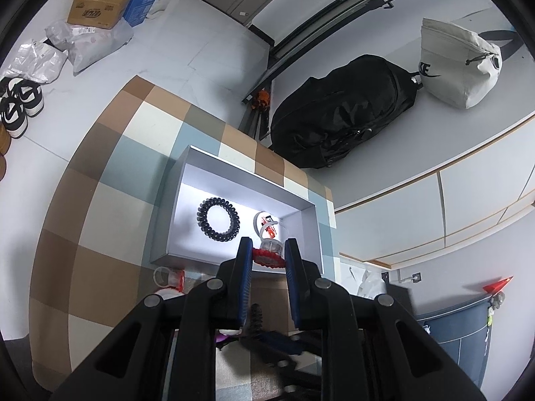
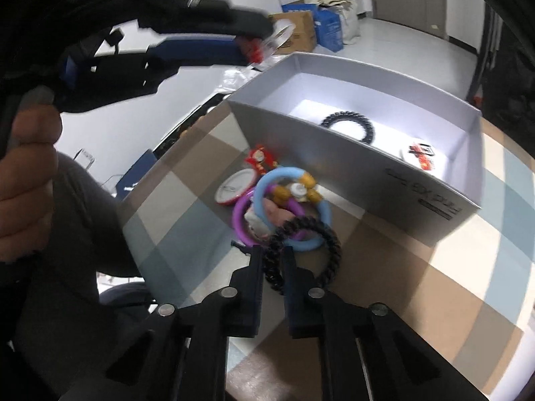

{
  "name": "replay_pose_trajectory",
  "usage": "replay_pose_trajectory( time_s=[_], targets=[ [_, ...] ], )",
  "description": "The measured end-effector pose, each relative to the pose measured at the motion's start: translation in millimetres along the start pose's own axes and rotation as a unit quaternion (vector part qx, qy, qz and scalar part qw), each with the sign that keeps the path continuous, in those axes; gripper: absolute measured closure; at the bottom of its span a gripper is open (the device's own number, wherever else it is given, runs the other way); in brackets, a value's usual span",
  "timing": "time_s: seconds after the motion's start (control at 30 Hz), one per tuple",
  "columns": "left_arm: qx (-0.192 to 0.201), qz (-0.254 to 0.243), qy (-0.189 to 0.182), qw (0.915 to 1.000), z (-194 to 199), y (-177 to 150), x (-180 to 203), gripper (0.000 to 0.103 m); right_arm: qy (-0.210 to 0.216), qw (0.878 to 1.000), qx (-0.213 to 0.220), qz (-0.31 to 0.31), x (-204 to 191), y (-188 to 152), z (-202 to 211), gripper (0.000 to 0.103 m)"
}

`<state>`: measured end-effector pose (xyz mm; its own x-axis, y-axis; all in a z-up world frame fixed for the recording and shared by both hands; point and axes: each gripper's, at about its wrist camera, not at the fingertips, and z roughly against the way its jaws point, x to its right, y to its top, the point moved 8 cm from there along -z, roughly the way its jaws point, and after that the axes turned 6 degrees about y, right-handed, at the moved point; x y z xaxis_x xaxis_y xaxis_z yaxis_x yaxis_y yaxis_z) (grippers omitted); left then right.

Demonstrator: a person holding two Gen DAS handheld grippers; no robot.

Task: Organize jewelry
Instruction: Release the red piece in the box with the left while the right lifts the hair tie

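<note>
A grey open box (image 1: 247,173) sits on the checked table; it also shows in the right wrist view (image 2: 351,153). Inside lie a black coil hair tie (image 1: 218,219) and a white-and-red bangle (image 1: 265,224). My left gripper (image 1: 267,250) is shut on a clear-and-red bracelet (image 1: 269,254), held above the box's near wall. It shows in the right wrist view (image 2: 264,45) too. My right gripper (image 2: 271,257) is shut on a black chain bracelet (image 2: 329,250) in front of the box. A blue ring (image 2: 284,180), a purple ring (image 2: 239,215) and a white-and-red bangle (image 2: 234,188) lie beside it.
A black bag (image 1: 344,113) and a white bag (image 1: 458,63) lie on the floor beyond the table. Cardboard boxes (image 1: 100,3) and shoes (image 1: 20,107) stand at the far left. Another clear-and-red bracelet (image 1: 169,275) lies on the table by the box's near corner.
</note>
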<state>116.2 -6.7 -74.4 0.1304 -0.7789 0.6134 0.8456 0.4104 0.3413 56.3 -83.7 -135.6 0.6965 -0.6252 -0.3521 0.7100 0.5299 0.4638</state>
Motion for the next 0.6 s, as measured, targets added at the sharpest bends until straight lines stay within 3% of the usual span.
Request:
replay_pose_trajectory(
  time_s=[0.2, 0.4, 0.6],
  targets=[
    [0.01, -0.004, -0.003, 0.9999, 0.7, 4.8, 5.8, 0.089, 0.054, 0.993, 0.085, -0.059, 12.4, 18.4, 43.8, 0.095],
    [0.017, -0.008, 0.004, 0.9998, -6.2, 13.2, 6.2, 0.089, 0.099, 0.974, 0.181, -0.087, 24.0, 52.4, 88.3, 0.095],
    [0.003, -0.014, 0.02, 0.9997, -24.4, 18.8, 3.8, 0.089, 0.071, 0.969, 0.217, -0.098, 37.8, 77.8, 90.2, 0.094]
  ],
)
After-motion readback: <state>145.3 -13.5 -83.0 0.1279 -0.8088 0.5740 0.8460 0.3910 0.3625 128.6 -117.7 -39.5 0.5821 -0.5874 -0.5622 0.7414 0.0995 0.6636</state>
